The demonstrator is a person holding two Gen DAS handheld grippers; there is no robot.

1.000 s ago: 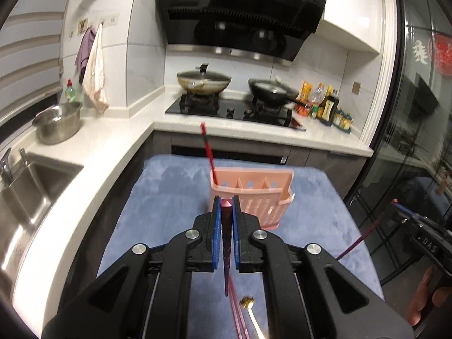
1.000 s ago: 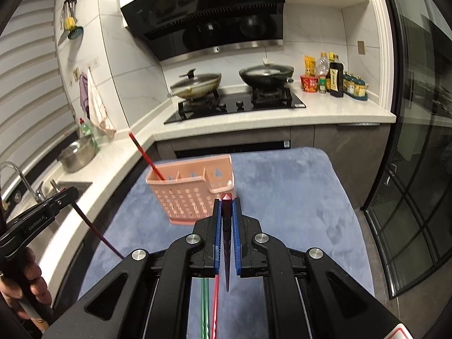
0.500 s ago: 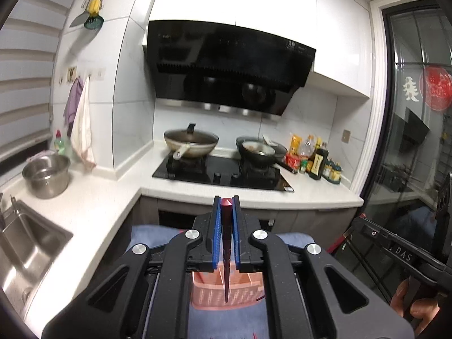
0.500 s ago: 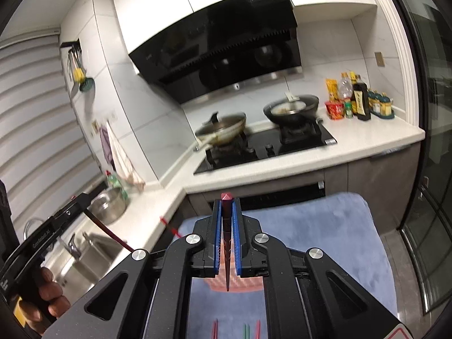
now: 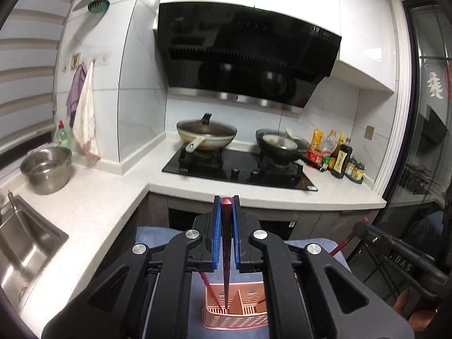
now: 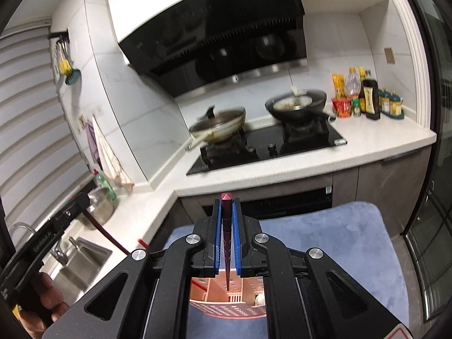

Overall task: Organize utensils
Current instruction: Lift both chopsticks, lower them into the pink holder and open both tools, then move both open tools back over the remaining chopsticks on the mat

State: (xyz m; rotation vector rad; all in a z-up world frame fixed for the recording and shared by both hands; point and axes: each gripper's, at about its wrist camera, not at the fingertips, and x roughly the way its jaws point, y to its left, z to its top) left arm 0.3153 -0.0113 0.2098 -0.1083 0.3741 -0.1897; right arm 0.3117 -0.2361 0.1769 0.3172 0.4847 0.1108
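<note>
Both grippers rose; chopstick (image 5: 226, 254) clamped between left fingers (image 5: 216, 240), seemingly over basket (image 5: 237, 315).

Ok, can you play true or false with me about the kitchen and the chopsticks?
1. Each hand-held gripper is shut on a dark red chopstick. True: the left hand-held gripper clamps one chopstick, and the right hand-held gripper clamps another.
2. The basket is blue. False: the basket is pink and stands on a blue mat.
3. Two pans sit on the stove. True: a lidded wok and a black pan.
4. The metal pot is on the stove. False: the metal pot stands on the counter near the sink.
</note>
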